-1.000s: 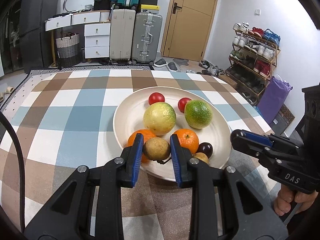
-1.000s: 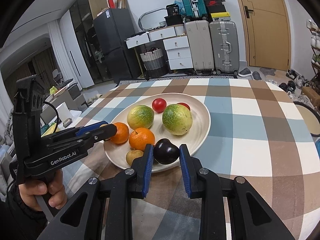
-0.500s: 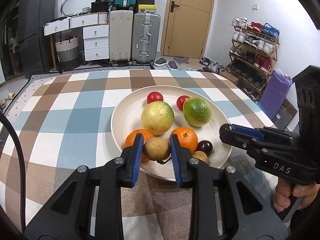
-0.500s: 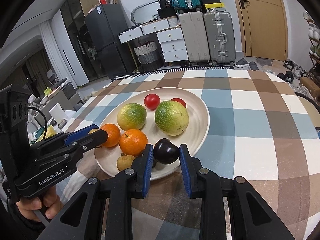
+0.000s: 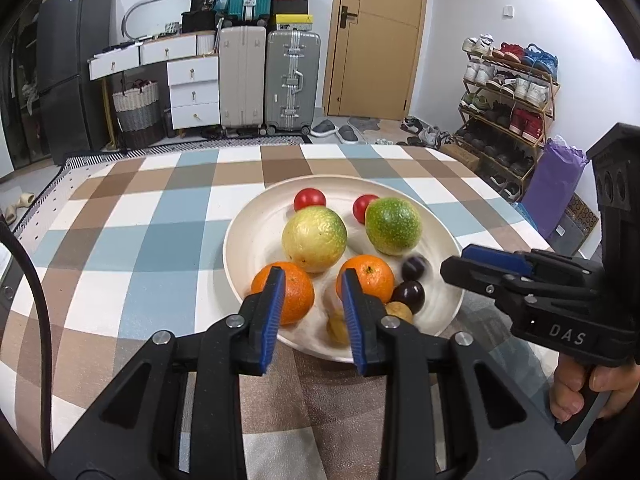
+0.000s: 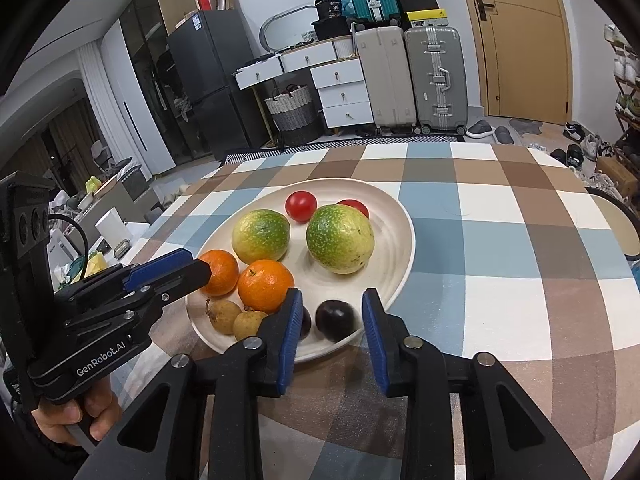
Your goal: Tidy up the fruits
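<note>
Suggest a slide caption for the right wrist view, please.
Open right gripper above a dark plum on the fruit plate.

Black plastic left gripper [image 5: 312, 312] and right gripper [image 6: 331, 334] carry blue finger pads [image 5: 273, 320], silver screws, white "GenRobot.AI" and "DAS" lettering; bare-skinned hands.

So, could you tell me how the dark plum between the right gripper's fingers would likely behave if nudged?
The dark plum looks round and glossy, so it would probably roll easily and may slip under smooth fingers. It rests near the plate rim, so an outward nudge might send it off.
</note>
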`<action>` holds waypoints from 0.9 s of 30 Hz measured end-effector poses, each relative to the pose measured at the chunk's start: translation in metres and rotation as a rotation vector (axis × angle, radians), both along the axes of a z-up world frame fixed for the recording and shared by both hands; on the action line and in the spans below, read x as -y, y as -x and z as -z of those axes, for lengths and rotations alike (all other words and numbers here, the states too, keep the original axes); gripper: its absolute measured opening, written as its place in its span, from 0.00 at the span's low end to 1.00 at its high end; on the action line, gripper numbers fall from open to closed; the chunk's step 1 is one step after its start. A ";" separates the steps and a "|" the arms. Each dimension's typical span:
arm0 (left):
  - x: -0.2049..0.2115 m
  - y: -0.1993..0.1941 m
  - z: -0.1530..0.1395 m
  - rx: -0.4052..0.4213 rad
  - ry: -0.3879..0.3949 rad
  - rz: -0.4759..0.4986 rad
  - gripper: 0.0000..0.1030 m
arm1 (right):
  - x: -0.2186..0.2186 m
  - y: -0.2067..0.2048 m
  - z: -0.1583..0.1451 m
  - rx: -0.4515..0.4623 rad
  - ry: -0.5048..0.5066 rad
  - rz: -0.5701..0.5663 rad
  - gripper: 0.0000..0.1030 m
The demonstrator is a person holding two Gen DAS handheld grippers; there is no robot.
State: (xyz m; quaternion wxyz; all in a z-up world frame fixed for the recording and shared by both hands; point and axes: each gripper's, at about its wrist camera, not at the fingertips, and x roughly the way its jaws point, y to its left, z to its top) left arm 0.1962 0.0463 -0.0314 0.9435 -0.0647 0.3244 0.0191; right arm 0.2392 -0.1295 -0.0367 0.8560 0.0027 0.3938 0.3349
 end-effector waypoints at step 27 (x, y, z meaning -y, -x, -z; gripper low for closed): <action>-0.004 0.042 -0.008 0.045 -0.013 -0.076 0.99 | 0.028 0.026 -0.016 0.135 -0.046 0.001 0.99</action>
